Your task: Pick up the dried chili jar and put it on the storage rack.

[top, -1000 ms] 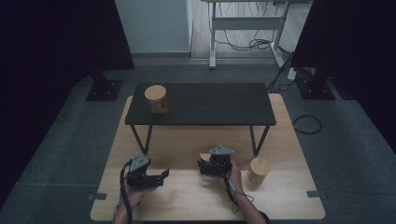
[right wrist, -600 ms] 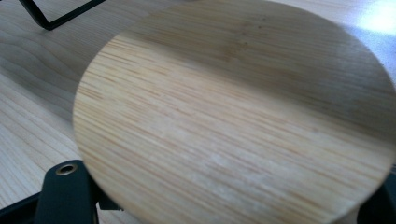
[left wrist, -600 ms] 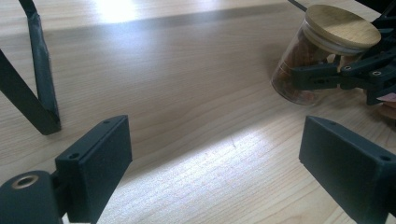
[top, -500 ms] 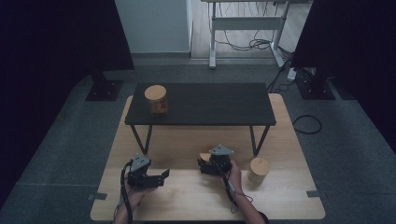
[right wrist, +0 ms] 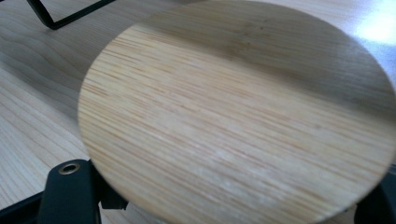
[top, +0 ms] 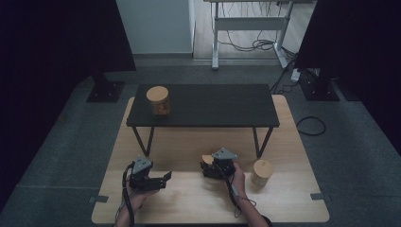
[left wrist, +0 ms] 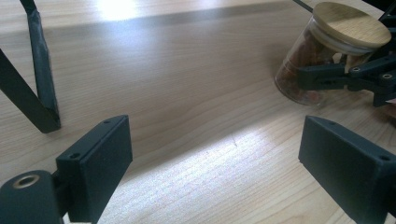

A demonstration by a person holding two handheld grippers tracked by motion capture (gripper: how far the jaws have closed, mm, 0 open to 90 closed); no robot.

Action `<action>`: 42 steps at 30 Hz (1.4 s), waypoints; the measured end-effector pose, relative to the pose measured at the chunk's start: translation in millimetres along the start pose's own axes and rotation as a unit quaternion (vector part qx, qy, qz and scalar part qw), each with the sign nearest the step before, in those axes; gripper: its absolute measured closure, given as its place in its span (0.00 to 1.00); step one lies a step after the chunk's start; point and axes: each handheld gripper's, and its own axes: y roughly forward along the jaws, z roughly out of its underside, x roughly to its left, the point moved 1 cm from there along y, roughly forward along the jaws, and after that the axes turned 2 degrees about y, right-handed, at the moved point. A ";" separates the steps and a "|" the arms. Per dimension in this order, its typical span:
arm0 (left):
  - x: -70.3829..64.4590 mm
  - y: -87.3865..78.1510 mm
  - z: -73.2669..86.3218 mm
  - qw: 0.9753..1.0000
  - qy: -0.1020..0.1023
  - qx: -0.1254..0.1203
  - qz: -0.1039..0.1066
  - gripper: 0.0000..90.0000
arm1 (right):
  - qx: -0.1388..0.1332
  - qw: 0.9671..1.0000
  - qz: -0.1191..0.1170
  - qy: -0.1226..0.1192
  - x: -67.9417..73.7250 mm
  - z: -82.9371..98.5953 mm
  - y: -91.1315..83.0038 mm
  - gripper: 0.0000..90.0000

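A glass jar [left wrist: 312, 60] with a bamboo lid and brownish contents leans tilted just above the wooden tabletop [top: 189, 198]. My right gripper [top: 208, 166] is shut on it just below the lid. That lid [right wrist: 233, 112] looms close in the right gripper view, between the two black jaws. My left gripper [left wrist: 219, 168] is open over bare wood to the jar's left, with nothing between its fingers [left wrist: 95, 161]. In the high view the left gripper [top: 165, 178] points right toward the held jar [top: 206, 159].
A second lidded jar [top: 261, 172] stands upright on the wood to the right of my right hand. A third jar [top: 158, 100] sits at the left end of the black low table [top: 213, 106]. One leg [left wrist: 39, 79] of that table is near my left gripper.
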 end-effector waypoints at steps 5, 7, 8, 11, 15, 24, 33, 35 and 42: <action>-0.4 0.6 0.0 1.000 0.000 0.001 0.001 0.10 | -0.004 1.000 -0.001 -0.001 -0.4 0.3 -3.8 0.26; -0.4 0.5 -0.1 1.000 0.001 0.000 0.001 0.10 | -0.007 1.000 -0.002 0.000 -0.6 0.5 -5.9 0.26; -0.4 0.4 0.0 1.000 0.001 0.000 0.001 0.10 | -0.008 1.000 -0.003 0.000 -0.7 0.5 -7.0 0.26; -0.4 0.2 0.0 1.000 0.000 0.000 0.000 0.10 | -0.010 1.000 -0.003 -0.001 -0.8 1.1 -9.6 0.26; -0.6 0.5 0.0 1.000 0.001 0.001 0.000 0.10 | -0.012 1.000 -0.004 0.001 -0.9 3.2 -11.7 0.26; -1.8 2.3 0.2 1.000 0.001 0.004 0.001 0.10 | -0.017 1.000 -0.004 0.009 -2.7 9.4 -17.9 0.27; -2.9 3.8 0.2 1.000 0.002 0.006 0.002 0.10 | -0.025 1.000 -0.006 0.007 -2.9 11.4 -25.4 0.27; -3.1 3.7 0.1 1.000 0.002 0.006 0.002 0.10 | -0.025 1.000 -0.006 0.006 -2.7 11.1 -26.3 0.27; -2.7 3.0 0.1 1.000 0.003 0.005 0.002 0.10 | -0.028 1.000 -0.004 0.004 -1.5 10.8 -29.2 0.27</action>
